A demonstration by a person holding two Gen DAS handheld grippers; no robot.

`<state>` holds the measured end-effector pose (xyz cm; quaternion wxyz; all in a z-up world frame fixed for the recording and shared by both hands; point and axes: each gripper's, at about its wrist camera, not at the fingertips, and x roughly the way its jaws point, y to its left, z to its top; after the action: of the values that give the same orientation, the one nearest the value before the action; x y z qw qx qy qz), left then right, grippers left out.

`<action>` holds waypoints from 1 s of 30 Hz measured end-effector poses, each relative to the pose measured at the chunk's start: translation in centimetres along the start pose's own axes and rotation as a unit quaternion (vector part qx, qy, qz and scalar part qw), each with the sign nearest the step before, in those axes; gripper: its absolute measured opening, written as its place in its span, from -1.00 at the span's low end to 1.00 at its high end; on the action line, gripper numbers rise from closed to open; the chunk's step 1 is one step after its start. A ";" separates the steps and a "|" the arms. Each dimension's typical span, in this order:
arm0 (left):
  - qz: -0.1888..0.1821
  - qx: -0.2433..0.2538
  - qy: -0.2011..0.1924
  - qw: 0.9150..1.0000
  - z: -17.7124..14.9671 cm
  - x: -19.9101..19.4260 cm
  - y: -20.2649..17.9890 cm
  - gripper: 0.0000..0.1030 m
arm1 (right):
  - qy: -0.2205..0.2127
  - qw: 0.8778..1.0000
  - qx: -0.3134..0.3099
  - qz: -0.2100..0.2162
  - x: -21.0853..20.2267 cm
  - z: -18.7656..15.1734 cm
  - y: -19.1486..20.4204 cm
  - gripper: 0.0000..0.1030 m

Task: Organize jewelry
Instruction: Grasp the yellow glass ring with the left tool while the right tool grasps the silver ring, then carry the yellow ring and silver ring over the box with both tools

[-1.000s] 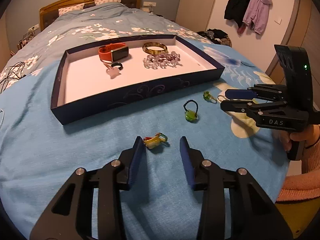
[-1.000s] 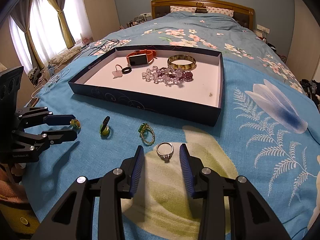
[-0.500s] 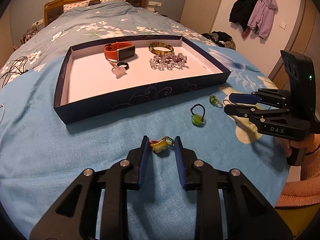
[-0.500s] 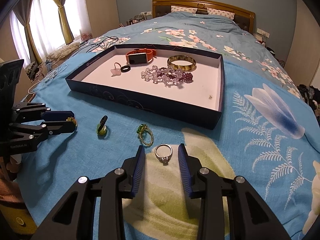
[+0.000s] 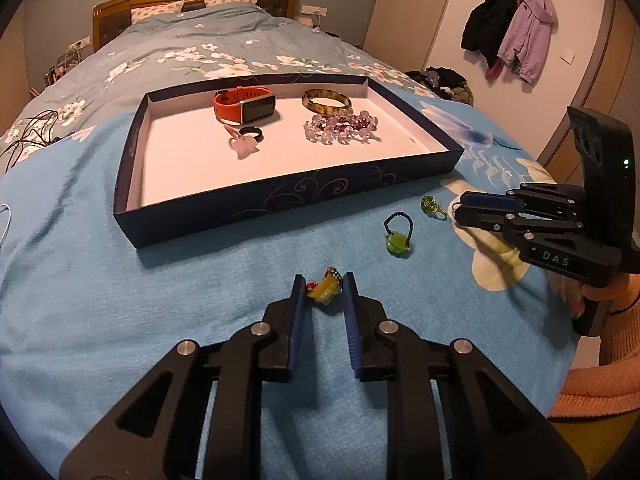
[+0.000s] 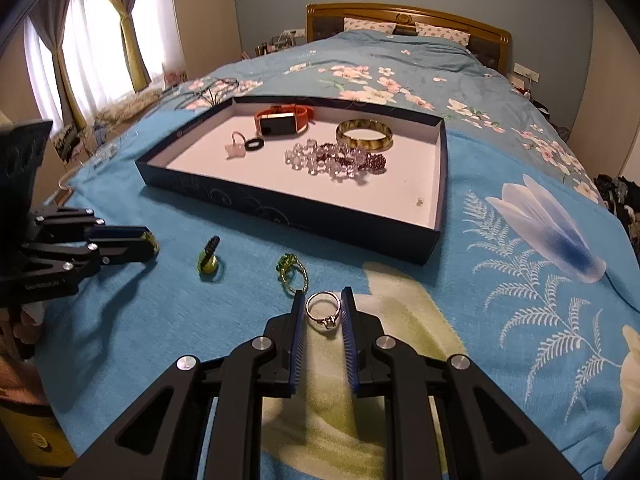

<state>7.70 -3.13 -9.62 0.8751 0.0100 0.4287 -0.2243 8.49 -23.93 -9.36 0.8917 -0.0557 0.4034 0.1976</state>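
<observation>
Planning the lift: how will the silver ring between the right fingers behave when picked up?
The silver ring looks thin, rigid metal, so probably light and stiff. Its smooth round band may slip or twist between the right gripper pads. If dropped, it would likely settle on the soft blanket.

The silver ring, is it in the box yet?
Not yet. The silver ring lies on the blue blanket, outside the box, between the right tool's fingers.

Navy tray (image 5: 256, 204) with pale swirls, white inside, beyond the tongs; orange watch (image 5: 244, 105); blue floral bedspread (image 5: 100, 280); silver ring (image 6: 324, 309) between blue pads (image 6: 298, 334).
</observation>
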 end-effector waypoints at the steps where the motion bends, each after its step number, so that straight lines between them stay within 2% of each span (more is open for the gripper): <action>1: 0.001 0.000 -0.002 1.000 0.0 -0.1 0.0 -0.64 | -0.003 1.000 0.004 0.003 -0.2 0.0 -0.1 -0.69; 8: 0.003 0.001 -0.015 1.000 0.1 -0.8 -0.1 -0.64 | -0.030 0.999 0.023 0.023 -1.2 0.0 -0.5 -0.69; 20: 0.004 0.008 -0.058 0.998 1.6 -3.1 -0.3 -0.64 | -0.089 0.995 0.035 0.043 -3.3 1.6 -0.3 -0.69; 30: 0.013 0.005 -0.078 0.997 3.0 -3.8 0.1 -0.64 | -0.110 0.992 0.039 0.052 -3.3 3.2 -0.3 -0.69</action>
<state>7.99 -2.22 -4.89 0.9086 0.0023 0.3581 -0.2150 8.84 -24.41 -4.77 0.9206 0.0220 0.3125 0.2330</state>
